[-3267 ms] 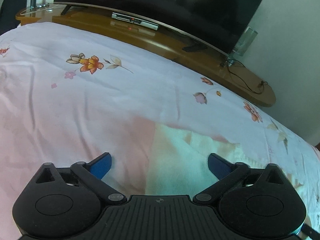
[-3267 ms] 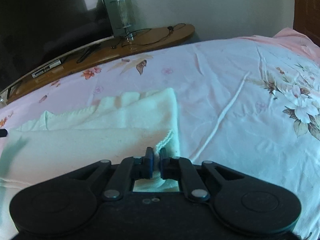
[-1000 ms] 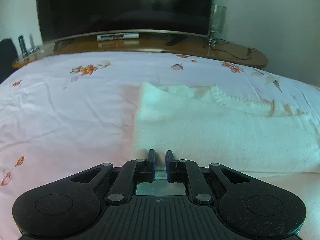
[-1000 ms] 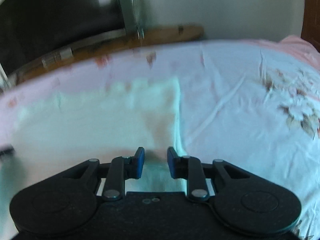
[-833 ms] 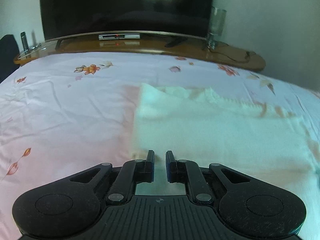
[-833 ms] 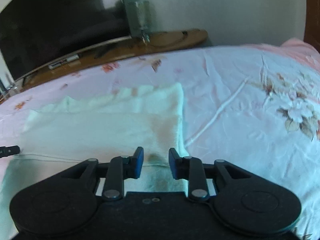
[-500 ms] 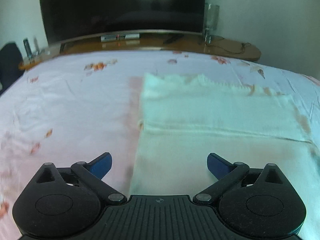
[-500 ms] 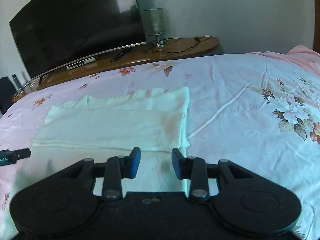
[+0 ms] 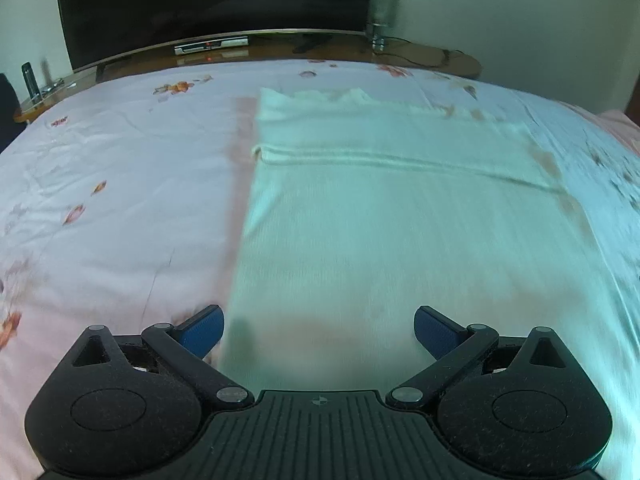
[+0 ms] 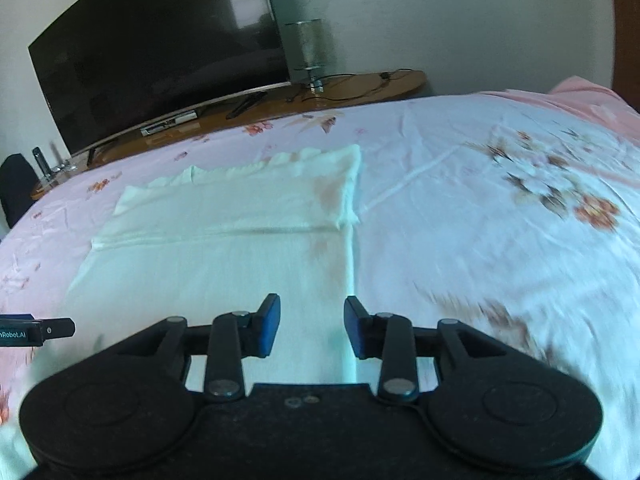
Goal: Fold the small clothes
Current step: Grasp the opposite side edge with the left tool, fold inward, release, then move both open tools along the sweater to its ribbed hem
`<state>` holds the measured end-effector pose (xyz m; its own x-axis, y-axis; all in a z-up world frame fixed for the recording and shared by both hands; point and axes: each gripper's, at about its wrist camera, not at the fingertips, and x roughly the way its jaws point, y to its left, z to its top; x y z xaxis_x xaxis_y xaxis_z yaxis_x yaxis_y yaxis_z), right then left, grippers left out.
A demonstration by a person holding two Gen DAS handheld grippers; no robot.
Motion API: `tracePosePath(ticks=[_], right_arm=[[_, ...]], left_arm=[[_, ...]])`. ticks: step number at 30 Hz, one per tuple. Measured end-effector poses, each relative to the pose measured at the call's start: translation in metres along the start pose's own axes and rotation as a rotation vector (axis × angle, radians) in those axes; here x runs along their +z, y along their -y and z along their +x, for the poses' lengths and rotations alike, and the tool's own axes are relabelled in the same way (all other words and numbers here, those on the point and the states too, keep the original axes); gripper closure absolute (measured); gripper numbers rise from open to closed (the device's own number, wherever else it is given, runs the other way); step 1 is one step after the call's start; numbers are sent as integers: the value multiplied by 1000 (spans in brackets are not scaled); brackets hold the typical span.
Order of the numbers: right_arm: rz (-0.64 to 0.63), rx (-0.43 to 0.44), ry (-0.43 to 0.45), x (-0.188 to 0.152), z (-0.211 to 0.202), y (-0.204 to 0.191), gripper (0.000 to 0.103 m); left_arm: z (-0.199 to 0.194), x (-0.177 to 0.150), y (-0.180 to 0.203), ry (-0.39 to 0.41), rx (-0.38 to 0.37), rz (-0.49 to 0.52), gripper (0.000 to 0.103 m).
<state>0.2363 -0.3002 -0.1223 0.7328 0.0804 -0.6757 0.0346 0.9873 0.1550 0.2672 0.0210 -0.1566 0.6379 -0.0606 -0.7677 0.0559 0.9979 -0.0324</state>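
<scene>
Judging handling first: the pale knit garment [image 10: 224, 264] looks light, soft and limp, likely to sag unless taken by its corners or side edges, low in both frames. It lies flat across mid-frame on the floral bedsheet [image 10: 500, 240], a fold seam crossing it, scalloped edge at top. Left gripper [image 9: 318, 330] jaws spread wide, empty; right gripper [image 10: 311, 326] jaws partly apart, pinching nothing.
</scene>
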Motion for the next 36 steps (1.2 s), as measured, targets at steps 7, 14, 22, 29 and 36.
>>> tracePosePath(ticks=[7, 14, 22, 29, 36], right_arm=[[-15, -23, -58, -55, -43, -13, 67], [-10, -52, -96, -95, -75, -24, 67], [-6, -68, -97, -116, -94, -32, 65], [6, -73, -99, -126, -100, -38, 61], [16, -102, -100, -132, -106, -35, 52]], left_arm=[[-41, -49, -20, -7, -20, 12, 2], [-67, -95, -45, -19, -21, -18, 2], [-81, -123, -50, -43, -8, -26, 2], [-90, -124, -46, -39, 17, -25, 2], [-94, -130, -54, -51, 21, -44, 2]])
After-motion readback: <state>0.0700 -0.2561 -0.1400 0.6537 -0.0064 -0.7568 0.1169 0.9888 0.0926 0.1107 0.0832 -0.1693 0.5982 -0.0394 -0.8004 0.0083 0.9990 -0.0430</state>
